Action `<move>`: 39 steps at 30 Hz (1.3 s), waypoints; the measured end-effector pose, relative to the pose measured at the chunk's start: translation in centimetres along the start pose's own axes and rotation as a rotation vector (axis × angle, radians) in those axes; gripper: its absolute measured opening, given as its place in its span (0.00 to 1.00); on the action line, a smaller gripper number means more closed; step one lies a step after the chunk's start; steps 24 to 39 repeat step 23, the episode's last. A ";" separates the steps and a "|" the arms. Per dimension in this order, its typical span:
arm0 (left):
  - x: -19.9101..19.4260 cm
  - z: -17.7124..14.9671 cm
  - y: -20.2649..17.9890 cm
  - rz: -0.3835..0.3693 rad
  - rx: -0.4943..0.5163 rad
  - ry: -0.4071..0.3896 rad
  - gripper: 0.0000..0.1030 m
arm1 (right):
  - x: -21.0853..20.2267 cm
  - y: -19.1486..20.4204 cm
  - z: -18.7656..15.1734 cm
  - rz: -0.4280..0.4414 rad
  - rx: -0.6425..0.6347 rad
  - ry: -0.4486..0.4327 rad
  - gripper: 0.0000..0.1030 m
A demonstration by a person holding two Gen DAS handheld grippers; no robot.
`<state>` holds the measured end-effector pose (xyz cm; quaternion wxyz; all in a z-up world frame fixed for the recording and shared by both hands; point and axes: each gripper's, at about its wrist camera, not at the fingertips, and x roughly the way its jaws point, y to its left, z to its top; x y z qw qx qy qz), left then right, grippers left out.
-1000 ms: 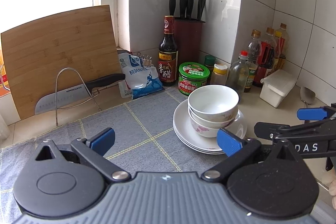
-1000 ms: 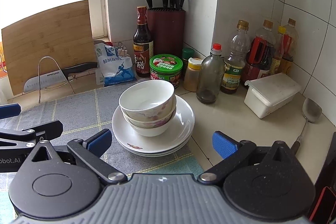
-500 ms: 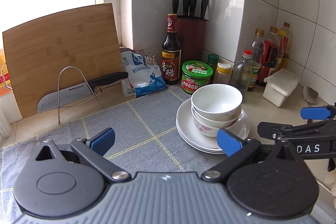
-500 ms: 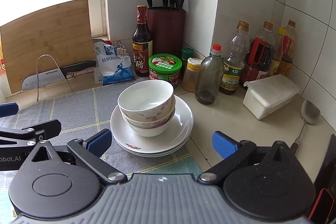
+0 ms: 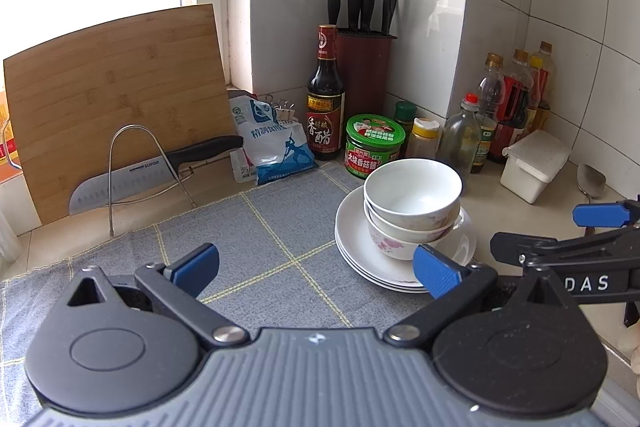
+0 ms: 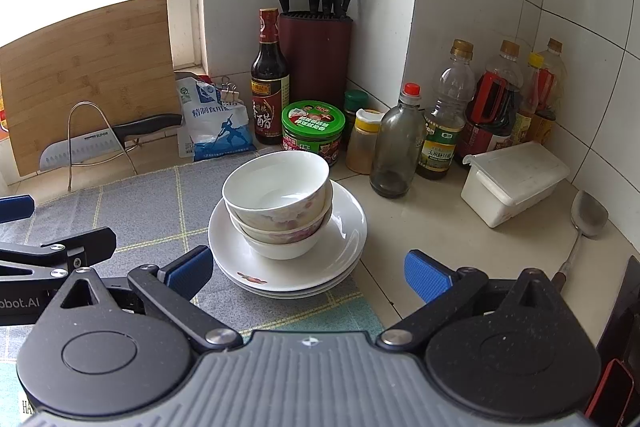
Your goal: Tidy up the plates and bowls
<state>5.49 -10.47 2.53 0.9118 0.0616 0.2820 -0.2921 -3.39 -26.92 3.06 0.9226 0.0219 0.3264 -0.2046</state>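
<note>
Nested white bowls [image 5: 412, 199] [image 6: 280, 199] with pink flower prints sit on a stack of white plates [image 5: 360, 251] [image 6: 344, 227] at the right edge of a grey-blue cloth mat [image 5: 260, 227] [image 6: 152, 203]. My left gripper [image 5: 316, 267] is open above the mat, its right blue pad just in front of the plate stack. My right gripper [image 6: 308, 269] is open too, hanging in front of the plates with the stack between the lines of its fingers. Neither holds anything. Each gripper shows at the edge of the other's view.
Behind the stack stand a green-lidded jar [image 6: 313, 131], a vinegar bottle [image 6: 269, 83], a knife block [image 6: 316, 55] and several oil and sauce bottles [image 6: 440, 119]. A white lidded box [image 6: 516, 183] and metal ladle [image 6: 588, 215] lie right. A cutting board [image 5: 116, 99], knife on wire rack [image 5: 148, 175] and salt bag [image 5: 272, 147] stand left.
Both grippers have drifted slightly, so the bowls and plates shifted a little in each view. The jaws stayed open and nothing was picked up.
</note>
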 end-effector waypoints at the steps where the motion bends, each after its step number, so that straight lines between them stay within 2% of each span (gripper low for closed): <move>1: 0.0 0.0 0.0 0.001 0.000 0.000 0.99 | 0.0 0.0 0.0 0.000 0.000 0.000 1.00; 39: -0.3 0.1 0.2 0.002 0.001 -0.002 1.00 | -0.2 -0.1 0.3 -0.004 -0.012 -0.007 1.00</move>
